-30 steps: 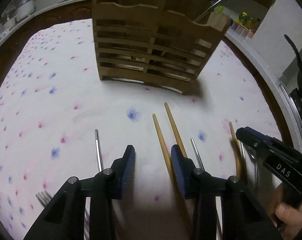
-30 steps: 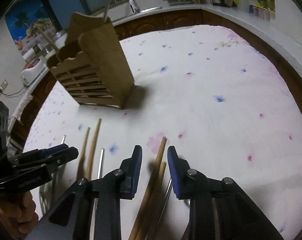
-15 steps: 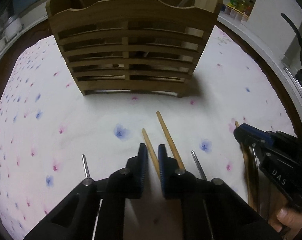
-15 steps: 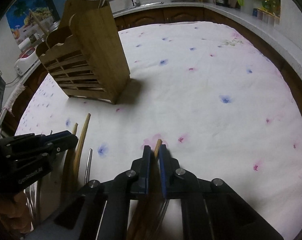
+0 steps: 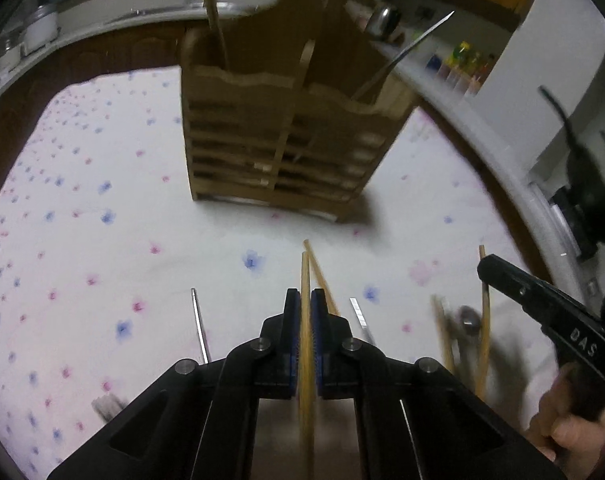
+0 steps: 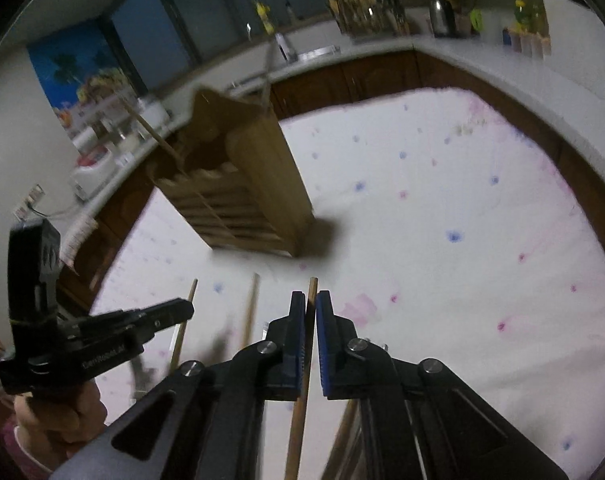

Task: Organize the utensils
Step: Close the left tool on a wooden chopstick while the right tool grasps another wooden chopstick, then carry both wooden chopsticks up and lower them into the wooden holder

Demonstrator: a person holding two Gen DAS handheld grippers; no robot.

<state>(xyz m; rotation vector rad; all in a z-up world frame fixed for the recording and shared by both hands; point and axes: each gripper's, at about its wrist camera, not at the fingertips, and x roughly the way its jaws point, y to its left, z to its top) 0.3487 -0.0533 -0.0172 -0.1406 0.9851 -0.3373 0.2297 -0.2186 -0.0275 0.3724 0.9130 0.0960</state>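
Note:
My left gripper [image 5: 305, 300] is shut on a wooden chopstick [image 5: 304, 276] and holds it above the floral cloth. A second chopstick [image 5: 322, 280] lies on the cloth just right of it. My right gripper [image 6: 310, 304] is shut on another chopstick [image 6: 312, 290], also lifted. The wooden slatted utensil holder [image 5: 286, 136] stands ahead, with a chopstick and a metal utensil in it; it also shows in the right wrist view [image 6: 242, 184]. My right gripper appears at the right of the left wrist view [image 5: 542, 312].
Metal utensil handles [image 5: 200, 324] lie on the cloth [image 5: 102, 200], with more chopsticks and a spoon [image 5: 468, 320] at the right. A fork [image 5: 106, 404] lies at the lower left. Kitchen counters surround the table.
Both grippers, open a second ago, closed on a chopstick each and have lifted them off the cloth. Both views have risen and tilted.

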